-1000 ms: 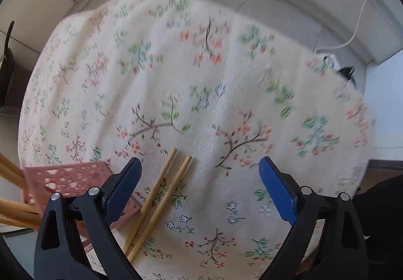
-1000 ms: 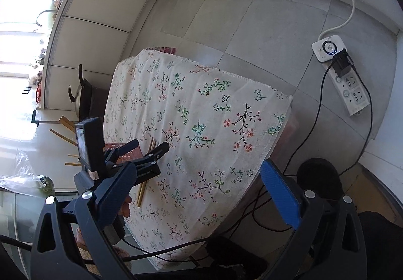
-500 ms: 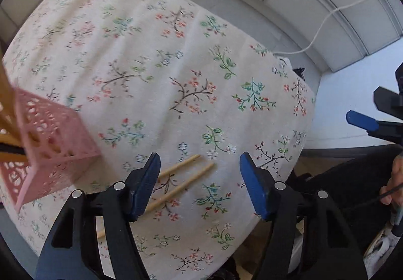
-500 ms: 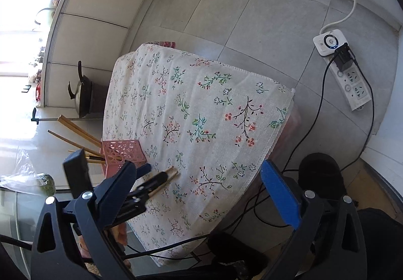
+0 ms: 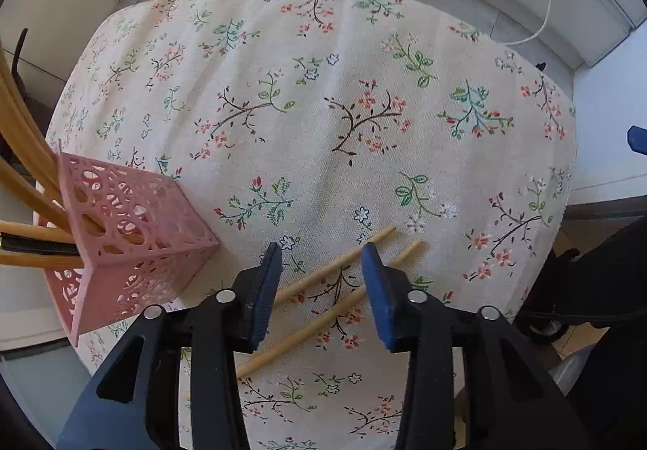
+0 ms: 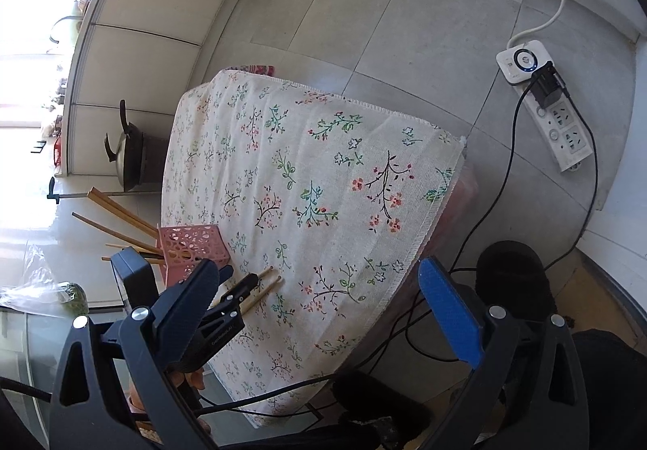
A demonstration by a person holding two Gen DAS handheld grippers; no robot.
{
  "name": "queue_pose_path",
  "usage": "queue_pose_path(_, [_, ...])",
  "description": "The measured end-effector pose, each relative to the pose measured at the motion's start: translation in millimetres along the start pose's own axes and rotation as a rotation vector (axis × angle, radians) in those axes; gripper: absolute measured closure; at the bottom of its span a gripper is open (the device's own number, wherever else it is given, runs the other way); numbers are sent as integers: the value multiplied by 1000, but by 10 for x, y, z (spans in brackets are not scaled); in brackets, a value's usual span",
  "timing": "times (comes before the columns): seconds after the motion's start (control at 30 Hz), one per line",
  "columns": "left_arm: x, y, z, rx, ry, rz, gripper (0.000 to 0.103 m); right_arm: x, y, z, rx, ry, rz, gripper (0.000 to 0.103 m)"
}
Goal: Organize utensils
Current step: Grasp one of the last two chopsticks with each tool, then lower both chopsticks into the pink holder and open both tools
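The left hand-held gripper (image 5: 321, 274) points steeply down at the floral cloth (image 5: 323, 106) that covers the counter, and its blue-padded jaws are closing. Between them lie two wooden chopsticks (image 5: 323, 288), side by side and flat on the cloth, running on a slant from behind the left jaw out past the right one. The upper stick crosses the gap between the pads; the lower one passes under the tip of the right pad. The pads do not yet press on either stick, as far as I can see, and a clear gap remains between them, narrower than the right gripper's spread.

Just to the left of that gripper stands a pink perforated holder (image 5: 129, 239), close beside its left jaw but apart from it. More wooden utensils (image 5: 24, 183) and a dark-handled one stick out of the holder's top, leaning away to the left.

From the right wrist view, the right hand-held gripper (image 6: 319, 308) is held back from the counter with its jaws spread wide and nothing between them. Past its left jaw the left gripper (image 6: 238, 286) shows low over the cloth, with the chopsticks (image 6: 263, 288) at its tips and the pink holder (image 6: 190, 248) just beyond it. The rest of the cloth in front of the right gripper is bare. On the tiled floor beyond, up to its right, lies a white power strip (image 6: 542, 102) with a black plug in it.
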State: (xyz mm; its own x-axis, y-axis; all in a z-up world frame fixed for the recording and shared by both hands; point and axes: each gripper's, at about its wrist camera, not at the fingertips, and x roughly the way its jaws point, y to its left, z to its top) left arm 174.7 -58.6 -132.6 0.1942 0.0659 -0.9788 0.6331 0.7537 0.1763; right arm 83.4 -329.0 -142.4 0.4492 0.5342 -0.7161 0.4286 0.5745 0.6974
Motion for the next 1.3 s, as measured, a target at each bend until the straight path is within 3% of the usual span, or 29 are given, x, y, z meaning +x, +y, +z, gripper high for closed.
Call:
queue_pose_path(0.27, [230,41,23,24,30,-16,67,40,-6,-8,-1,18,-3,7])
queue_pose_path(0.33, [247,4,74,24,30,-27,71,63,-4,-13,-1,28,-5,7])
queue_pose_path(0.37, [251,-9,105,24,26,-49,79,76,-3,-17,-2,32,-7,7])
queue_pose_path(0.5, [242,-216,231,33,-28,-29,93,112,13,-32,4,40,-5,7])
queue_pose_path(0.67, [-43,-316,133,47,-146,67,98,158,129,-92,-29,38,-16,7])
queue_pose_path(1.03, [-1209,-65,-791,-173,-447,161,98,700,753,-428,-208,118,-141,7])
queue_pose_path(1.3, [-1756,300,-1479,-392,-630,185,98,1052,956,-618,-153,159,-180,10])
